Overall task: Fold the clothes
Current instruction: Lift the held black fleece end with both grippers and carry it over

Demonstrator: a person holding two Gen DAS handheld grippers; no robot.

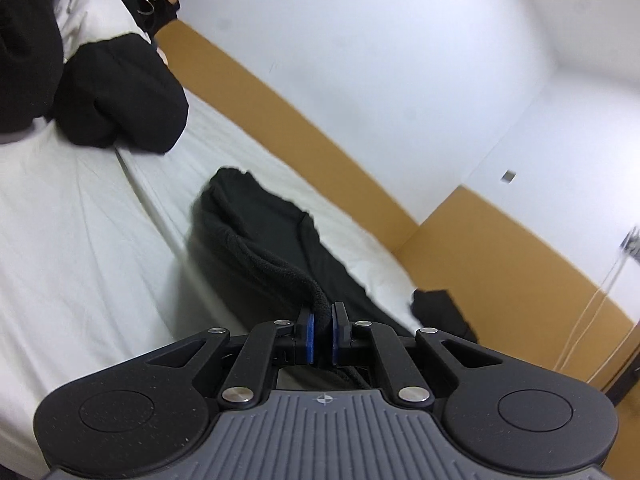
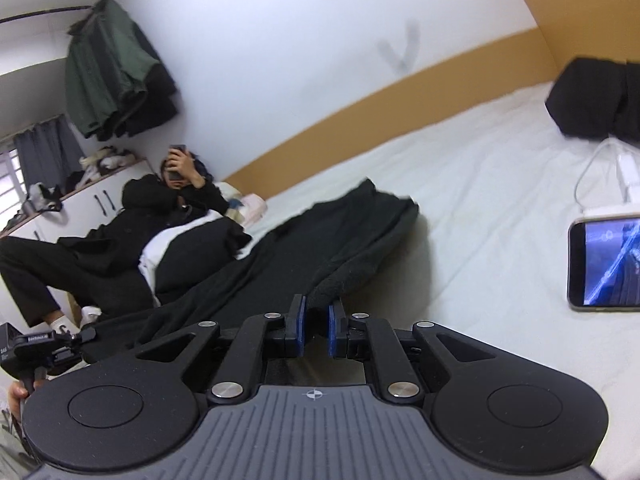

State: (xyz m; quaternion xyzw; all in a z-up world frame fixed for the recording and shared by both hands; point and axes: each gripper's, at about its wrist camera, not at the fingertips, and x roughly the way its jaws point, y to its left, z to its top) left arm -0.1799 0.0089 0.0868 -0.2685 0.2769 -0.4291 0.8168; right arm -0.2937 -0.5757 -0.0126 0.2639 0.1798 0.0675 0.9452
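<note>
The left tool (image 1: 322, 334) is clamped on a thick, ribbed edge of the long black fleece garment (image 1: 256, 236), the fabric pinched between its blue pads (image 1: 308, 336). From that grip the garment runs straight ahead of the tool, lying stretched across the white bed sheet (image 1: 80, 216), its far end bunched and somewhat blurred.

The right tool (image 2: 315, 332) has its jaws drawn close around another edge of the same black fleece garment (image 2: 320, 248); the cloth appears to sit between the blue pads (image 2: 299, 332), though the contact is partly hidden. The garment spreads forward and to the left of this tool over the white bed sheet (image 2: 480, 208).

To the right of the right tool, a smartphone with a lit screen (image 2: 604, 264) lies on the sheet, with a white charger cable (image 2: 592, 176) beyond it. Far ahead on the left, a person in black clothes (image 2: 160, 232) reclines near the wall
</note>
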